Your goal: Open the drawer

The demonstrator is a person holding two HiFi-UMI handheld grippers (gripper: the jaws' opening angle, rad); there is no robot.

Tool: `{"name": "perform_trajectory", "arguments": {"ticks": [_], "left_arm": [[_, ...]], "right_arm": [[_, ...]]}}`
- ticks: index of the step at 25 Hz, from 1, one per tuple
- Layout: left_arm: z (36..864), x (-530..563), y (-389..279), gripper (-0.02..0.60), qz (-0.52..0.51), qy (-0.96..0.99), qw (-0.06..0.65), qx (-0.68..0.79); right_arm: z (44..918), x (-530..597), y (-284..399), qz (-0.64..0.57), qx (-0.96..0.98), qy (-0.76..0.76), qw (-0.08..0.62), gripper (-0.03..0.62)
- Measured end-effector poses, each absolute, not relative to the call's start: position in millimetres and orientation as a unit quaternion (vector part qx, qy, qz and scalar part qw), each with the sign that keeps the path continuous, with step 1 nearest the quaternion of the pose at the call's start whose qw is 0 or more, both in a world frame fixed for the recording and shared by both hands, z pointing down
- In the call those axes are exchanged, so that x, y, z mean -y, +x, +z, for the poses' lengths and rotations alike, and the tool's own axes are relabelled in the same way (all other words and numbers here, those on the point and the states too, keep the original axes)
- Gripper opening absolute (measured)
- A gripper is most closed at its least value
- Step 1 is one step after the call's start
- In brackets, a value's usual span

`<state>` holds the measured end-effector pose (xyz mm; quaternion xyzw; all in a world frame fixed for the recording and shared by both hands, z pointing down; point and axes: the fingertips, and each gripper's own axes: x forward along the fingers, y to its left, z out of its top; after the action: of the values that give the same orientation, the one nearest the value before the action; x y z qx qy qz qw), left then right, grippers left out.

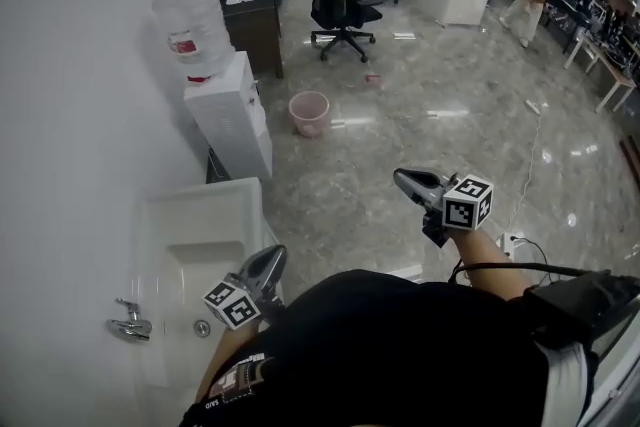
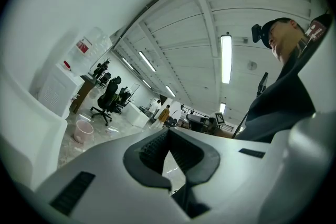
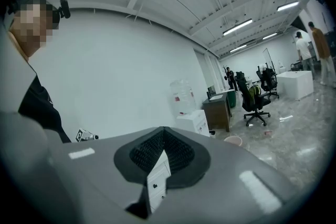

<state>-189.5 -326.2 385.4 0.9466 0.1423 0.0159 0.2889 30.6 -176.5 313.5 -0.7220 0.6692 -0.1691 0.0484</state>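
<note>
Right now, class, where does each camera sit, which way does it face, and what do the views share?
Head view: on the person's head, steeply down at sink, left hand-held gripper and right hand-held gripper; torso and forearms show.
Left gripper view: on the left one, along its shut jaws across the room; the person's torso shows right.
Right gripper view: on the right one, past shut jaws toward the white wall; the person's shoulder shows left.
Shared: all show the water dispenser, pink bucket and office chair.
</note>
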Motion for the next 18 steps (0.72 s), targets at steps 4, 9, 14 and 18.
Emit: {"name": "perform_trajectory", "arguments": {"ticks": [4, 9, 14, 18], "left_arm": [[388, 311, -162, 0.000, 0.004, 0.952, 0.288, -0.103], [402, 282, -134, 0.000, 0.013, 0.954, 0.296, -0.051], [436, 280, -110, 0.000, 0.041, 0.947, 0.317, 0.015], [461, 277, -98, 0.000, 0.064, 0.944, 0.320, 0.047]], "right_arm": [[316, 150, 62, -0.166, -0.682, -0.711, 0.039, 0.002], [319, 121, 101, -0.162, -0.701, -0.693, 0.046, 0.002], [347, 101, 133, -0.181, -0.707, -0.682, 0.047, 0.001], [368, 95, 149, -0.193, -0.710, -0.676, 0.044, 0.000]]}}
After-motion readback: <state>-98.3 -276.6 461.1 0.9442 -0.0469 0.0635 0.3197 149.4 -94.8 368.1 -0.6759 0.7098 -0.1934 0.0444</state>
